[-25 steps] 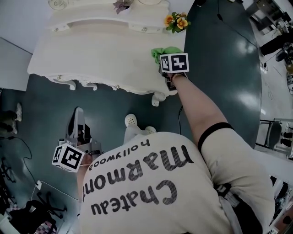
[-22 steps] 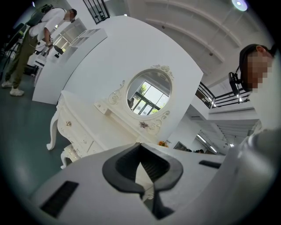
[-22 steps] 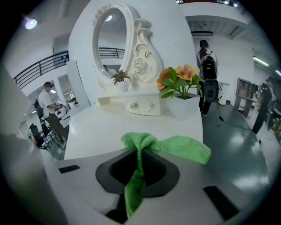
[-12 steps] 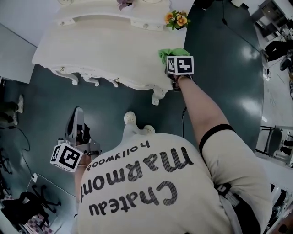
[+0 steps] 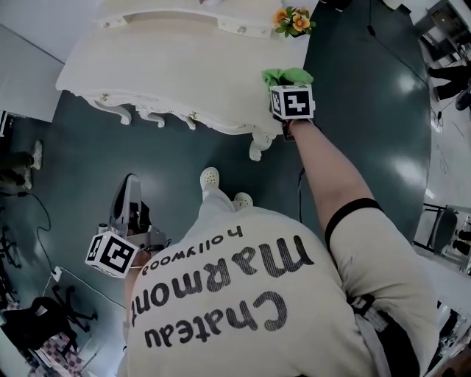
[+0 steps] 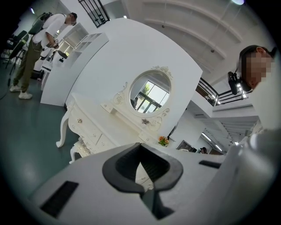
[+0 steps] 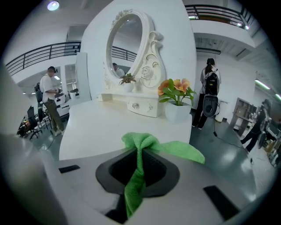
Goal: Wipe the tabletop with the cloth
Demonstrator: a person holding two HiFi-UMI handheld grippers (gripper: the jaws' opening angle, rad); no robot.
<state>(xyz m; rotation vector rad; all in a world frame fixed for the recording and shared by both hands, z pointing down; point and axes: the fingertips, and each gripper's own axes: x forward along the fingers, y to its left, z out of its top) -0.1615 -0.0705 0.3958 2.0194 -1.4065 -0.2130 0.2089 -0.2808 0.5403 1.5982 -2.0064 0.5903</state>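
overhead, the head view is showing the right gripper point(image 5: 289, 94) at the end of an outstretched arm, holding a green cloth point(image 5: 288, 75) over the near right corner of the white dressing table point(image 5: 176, 70) – whether the cloth is pressing on the surface i cannot tell. a pot of orange flowers point(image 5: 293, 20) is standing further back along that same side. the left gripper point(image 5: 126, 193) is hanging low beside the person's body, over the dark teal floor point(image 5: 88, 169), well apart from the table.

the left gripper view is looking past that gripper point(image 6: 142, 176), whose jaws are meeting with nothing between them; beyond, the dressing table point(image 6: 94, 127) is standing with its oval mirror point(image 6: 149, 94).

the right gripper view is showing its gripper point(image 7: 137, 176) clamping the green cloth point(image 7: 145, 143) – the fabric is running as a pinched ridge between the jaws and fanning out ahead over the tabletop point(image 7: 105, 125), with the orange flowers point(image 7: 175, 90) and the mirror point(image 7: 125, 46) behind.
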